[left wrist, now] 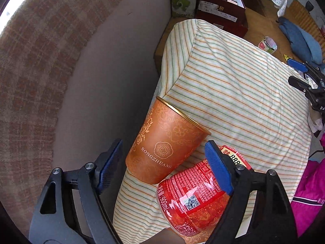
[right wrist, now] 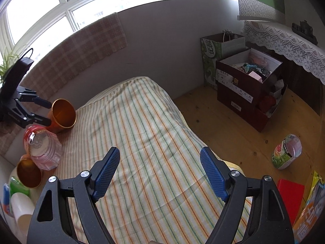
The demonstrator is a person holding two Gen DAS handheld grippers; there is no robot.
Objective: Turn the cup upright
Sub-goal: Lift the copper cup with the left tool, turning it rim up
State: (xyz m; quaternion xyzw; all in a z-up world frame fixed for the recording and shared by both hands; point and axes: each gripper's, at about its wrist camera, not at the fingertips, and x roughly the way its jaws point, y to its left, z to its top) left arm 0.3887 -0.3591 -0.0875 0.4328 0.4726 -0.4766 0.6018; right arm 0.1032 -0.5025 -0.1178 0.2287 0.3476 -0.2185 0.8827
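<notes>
Cup (left wrist: 164,142): orange, with gold rim, lying on its side at the near left edge of the striped cloth (left wrist: 233,81), base turned toward the left wrist camera and mouth facing far and to the right. Bracketed by the left gripper (left wrist: 163,144), jaws released and spread wide, one blue pad on each side of the body; seems to leave a small gap on both sides, so nothing grasped yet. Probably placed so to close across the lower body, where the wall is narrower and a turn of the wrist could bring the mouth up. Just to the near right, touching or almost touching the cup, a red bottle (left wrist: 193,195), also lying down and partly behind the right pad; likely to be pushed if the jaws close carelessly. Seen from the right wrist, the same cup at the far left with its open mouth visible. Right gripper (right wrist: 160,150) held over the middle of the cloth, well apart from the cup, jaws released and empty, apparently kept out of the way. Farther right, on the wooden floor, a dark red box (right wrist: 247,89).
</notes>
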